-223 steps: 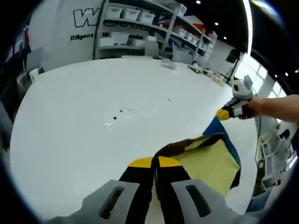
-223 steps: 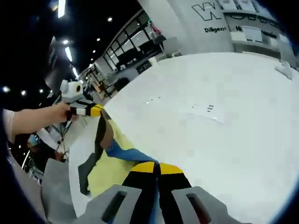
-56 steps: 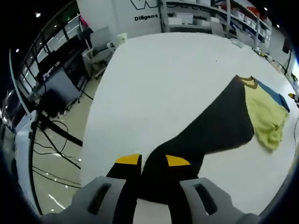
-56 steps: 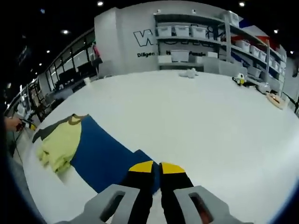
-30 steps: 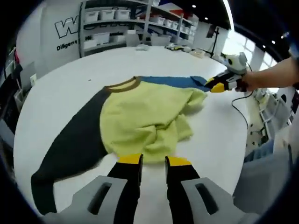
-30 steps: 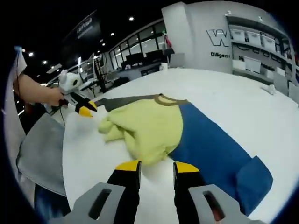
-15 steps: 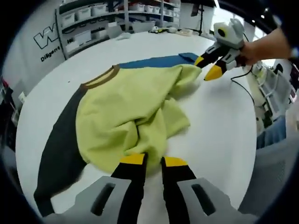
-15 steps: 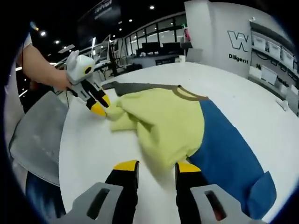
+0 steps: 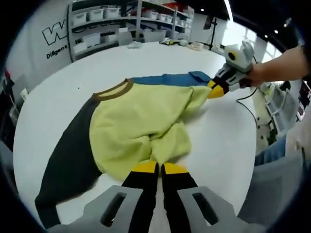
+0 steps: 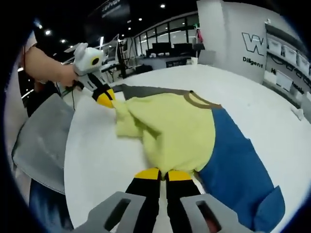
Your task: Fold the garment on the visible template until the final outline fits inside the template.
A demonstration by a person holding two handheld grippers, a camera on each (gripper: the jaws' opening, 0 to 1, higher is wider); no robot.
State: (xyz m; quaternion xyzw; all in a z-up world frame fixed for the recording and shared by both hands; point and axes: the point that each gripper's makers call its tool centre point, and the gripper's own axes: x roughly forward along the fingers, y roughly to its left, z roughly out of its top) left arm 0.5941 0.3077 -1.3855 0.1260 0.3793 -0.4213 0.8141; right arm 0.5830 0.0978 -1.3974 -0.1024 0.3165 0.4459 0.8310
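Observation:
A sweater with a yellow body point(image 9: 141, 131), brown collar point(image 9: 112, 90), dark grey sleeve point(image 9: 68, 160) and blue sleeve point(image 9: 165, 78) lies rumpled on the white table point(image 9: 58, 82). My left gripper point(image 9: 155, 168) is shut on the yellow hem at its near edge. My right gripper point(image 9: 215, 91), held by a hand, pinches the hem's other corner. In the right gripper view the yellow body point(image 10: 175, 131) and blue sleeve point(image 10: 233, 165) spread ahead of my right gripper point(image 10: 163, 174), shut on the hem. There, my left gripper point(image 10: 104, 101) grips the far bunched corner.
Shelves with white bins point(image 9: 102, 24) stand behind the table. A black cable point(image 9: 250, 109) trails over the table's right edge. The person's grey clothing point(image 10: 41, 145) is close to the table edge point(image 10: 70, 160). Bare white tabletop lies beyond the collar.
Both grippers' jaws were apart around the yellow hem half a second ago; both have closed on it. The hem now stretches between them.

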